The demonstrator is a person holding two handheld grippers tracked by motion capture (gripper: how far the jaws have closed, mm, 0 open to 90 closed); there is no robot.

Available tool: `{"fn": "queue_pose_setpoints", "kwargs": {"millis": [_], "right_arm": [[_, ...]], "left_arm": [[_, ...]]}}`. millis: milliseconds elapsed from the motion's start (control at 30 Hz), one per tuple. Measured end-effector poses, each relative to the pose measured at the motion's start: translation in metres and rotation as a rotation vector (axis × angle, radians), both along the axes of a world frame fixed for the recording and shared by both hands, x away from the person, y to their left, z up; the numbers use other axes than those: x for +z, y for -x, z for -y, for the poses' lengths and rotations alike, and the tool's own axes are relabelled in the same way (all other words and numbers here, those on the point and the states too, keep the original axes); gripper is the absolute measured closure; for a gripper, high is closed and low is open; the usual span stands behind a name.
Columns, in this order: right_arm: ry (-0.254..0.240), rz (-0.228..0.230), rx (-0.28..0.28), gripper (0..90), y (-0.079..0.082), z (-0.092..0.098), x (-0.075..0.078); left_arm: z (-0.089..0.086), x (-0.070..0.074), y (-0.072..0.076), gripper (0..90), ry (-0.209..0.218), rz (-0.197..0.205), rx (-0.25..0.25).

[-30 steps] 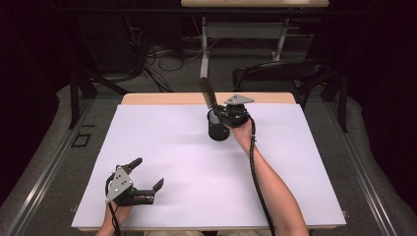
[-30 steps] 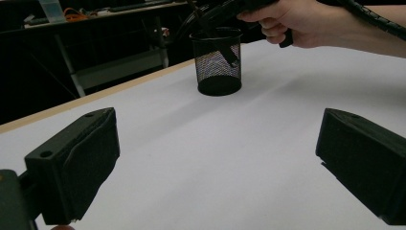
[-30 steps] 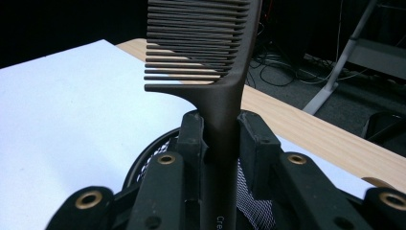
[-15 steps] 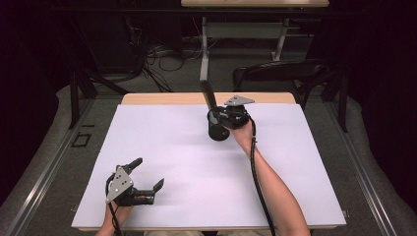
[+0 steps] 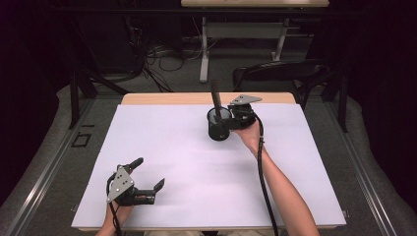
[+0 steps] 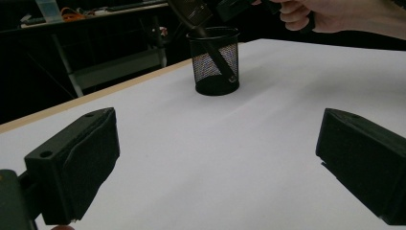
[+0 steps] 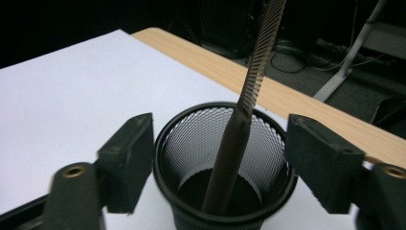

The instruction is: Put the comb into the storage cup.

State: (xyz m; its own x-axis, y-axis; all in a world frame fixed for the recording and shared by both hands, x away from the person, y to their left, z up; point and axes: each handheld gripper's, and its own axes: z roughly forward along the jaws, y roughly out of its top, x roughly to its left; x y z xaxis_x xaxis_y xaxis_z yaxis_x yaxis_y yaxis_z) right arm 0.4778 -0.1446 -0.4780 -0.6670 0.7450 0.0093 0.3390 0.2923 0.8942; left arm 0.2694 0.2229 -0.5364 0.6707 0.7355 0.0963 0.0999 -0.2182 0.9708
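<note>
A black mesh cup [image 5: 218, 129] stands at the far middle of the white table cover [image 5: 196, 167]. A dark comb [image 5: 215, 96] stands in it, teeth end up, leaning on the rim. My right gripper [image 5: 227, 123] is just right of the cup. Its jaws have just been opening and now stand open on either side of the cup's rim [image 7: 191, 143], with the comb [image 7: 234, 143] free between them. My left gripper [image 5: 149, 173] rests open at the near left with nothing in it. In its own view, its jaws [image 6: 215, 158] face the cup [image 6: 213, 62] and comb [image 6: 210, 45].
The wooden table edge [image 5: 172, 98] runs just behind the cup. A dark chair [image 5: 280, 73] and desk legs stand on the floor beyond it. The right hand [image 6: 325, 17] hovers beside the cup's top.
The comb now stands a little more upright in the cup, its top shifted slightly right. The left gripper has not moved.
</note>
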Motion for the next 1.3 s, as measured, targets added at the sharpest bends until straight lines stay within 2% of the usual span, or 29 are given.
{"fn": "queue_pose_setpoints", "kwargs": {"millis": [300,633,1300], "right_arm": [[0.021,-0.043,0.035,9.4,0.01,0.011,0.008],[0.051,-0.1,0.084,1.7,0.025,0.02,0.009],[0.096,-0.143,0.149,0.0,0.062,0.038,0.009]], "left_arm": [[0.0,0.0,0.002,1.2,-0.002,0.001,0.005],[0.0,0.0,0.001,1.2,0.001,-0.003,0.005],[-0.001,0.0,0.002,1.2,0.003,-0.005,0.009]]}}
